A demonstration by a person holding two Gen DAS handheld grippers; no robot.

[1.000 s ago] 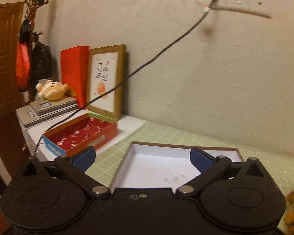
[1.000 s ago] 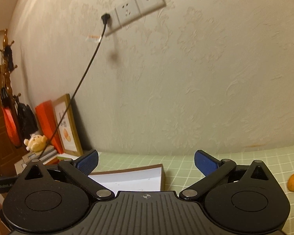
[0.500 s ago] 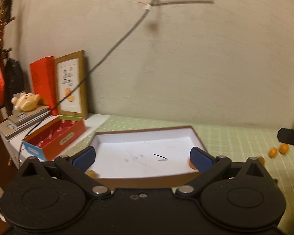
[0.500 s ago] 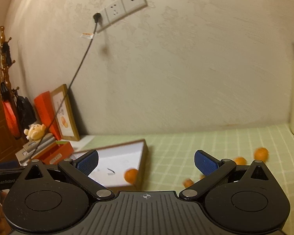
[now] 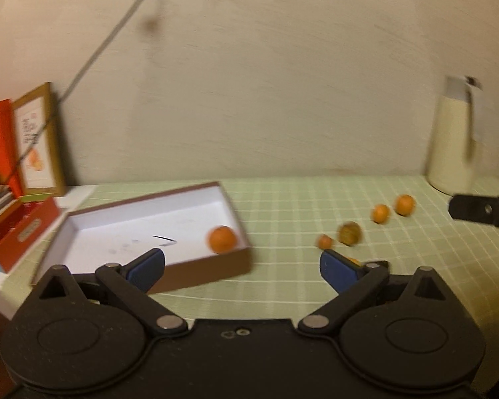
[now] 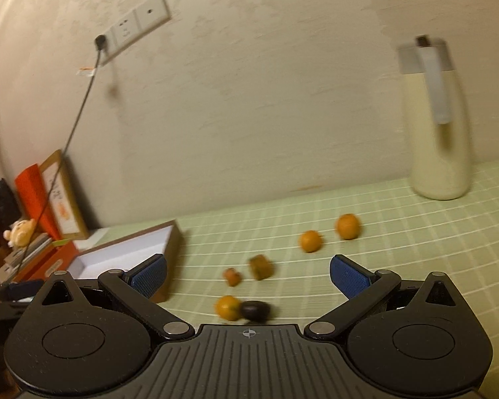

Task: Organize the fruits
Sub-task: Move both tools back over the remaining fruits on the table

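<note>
both tongs, left (image 5: 242,267) and right (image 6: 248,274), angle down over the tablecloth (image 6: 415,232), gaping, empty; left's jaws just narrowed.

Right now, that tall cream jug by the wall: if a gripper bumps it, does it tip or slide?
The cream jug is tall on a narrow base, so a knock near its grey lid would probably tip it. It stands on the checked cloth, so a low push likely drags more than slides. How full it is cannot be seen.

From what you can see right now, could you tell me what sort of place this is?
Probably a room in a home: a checked green tablecloth against a textured wall, a framed picture beside a plush toy, and a cream jug.
</note>
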